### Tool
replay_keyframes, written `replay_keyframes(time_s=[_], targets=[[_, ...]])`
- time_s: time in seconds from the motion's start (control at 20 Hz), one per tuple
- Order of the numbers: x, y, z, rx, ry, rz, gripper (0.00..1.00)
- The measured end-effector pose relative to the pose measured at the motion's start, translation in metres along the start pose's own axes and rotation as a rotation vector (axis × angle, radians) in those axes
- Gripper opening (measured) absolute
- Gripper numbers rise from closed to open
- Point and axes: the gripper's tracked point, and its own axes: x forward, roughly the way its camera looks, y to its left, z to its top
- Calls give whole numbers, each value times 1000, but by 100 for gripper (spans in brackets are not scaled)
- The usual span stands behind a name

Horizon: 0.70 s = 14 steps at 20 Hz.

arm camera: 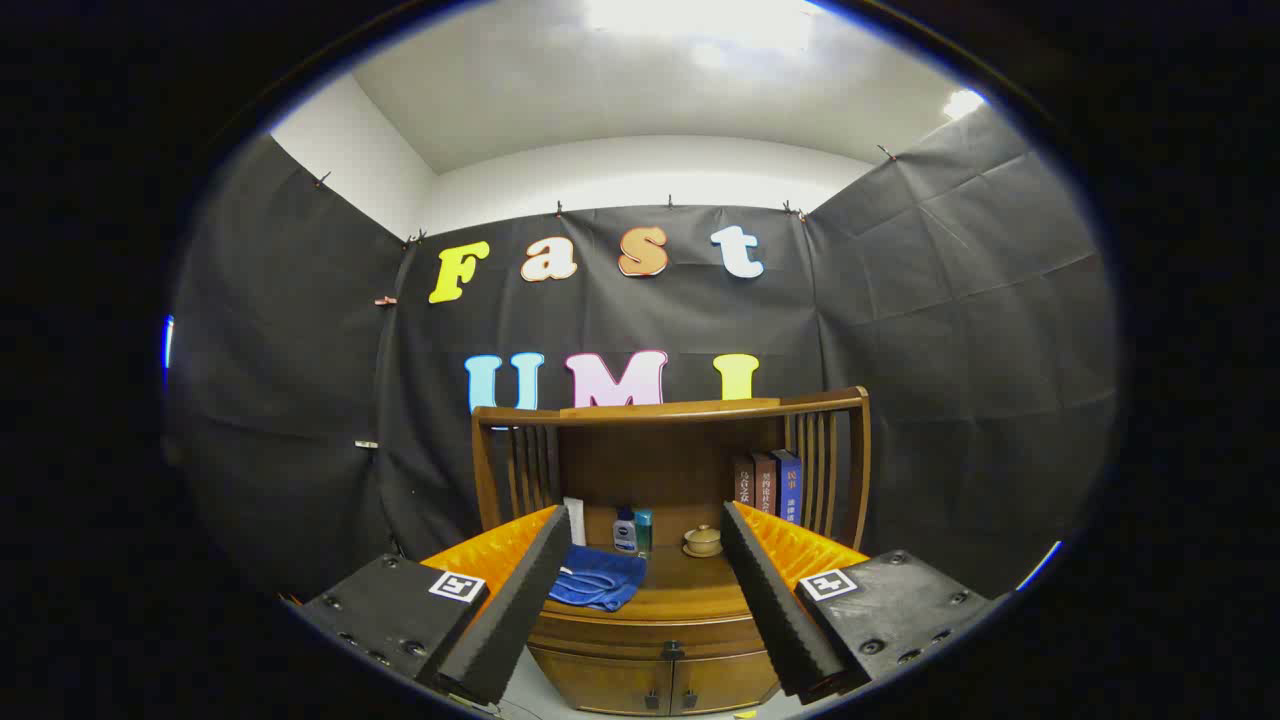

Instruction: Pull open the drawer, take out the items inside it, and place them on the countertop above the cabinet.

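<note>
gripper [645, 610] fingers spread wide, holding nothing, open air ahead. cabinet [650, 660] beyond them, drawer [650, 632] closed (handle [672, 650] centred between the fingers), blue cloth [600, 578] on countertop [690, 590].

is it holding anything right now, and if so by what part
Nothing is held. The tongs stand open and apart, with the cabinet and the blue cloth on its countertop beyond them, untouched.

Glossy wood cabinet [655, 600]; soft cloth towel [598, 577].
</note>
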Motion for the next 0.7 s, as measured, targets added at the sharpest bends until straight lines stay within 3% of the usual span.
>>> replay_keyframes(time_s=[0.7], targets=[[13,-3,-2,-14,2,1,98]])
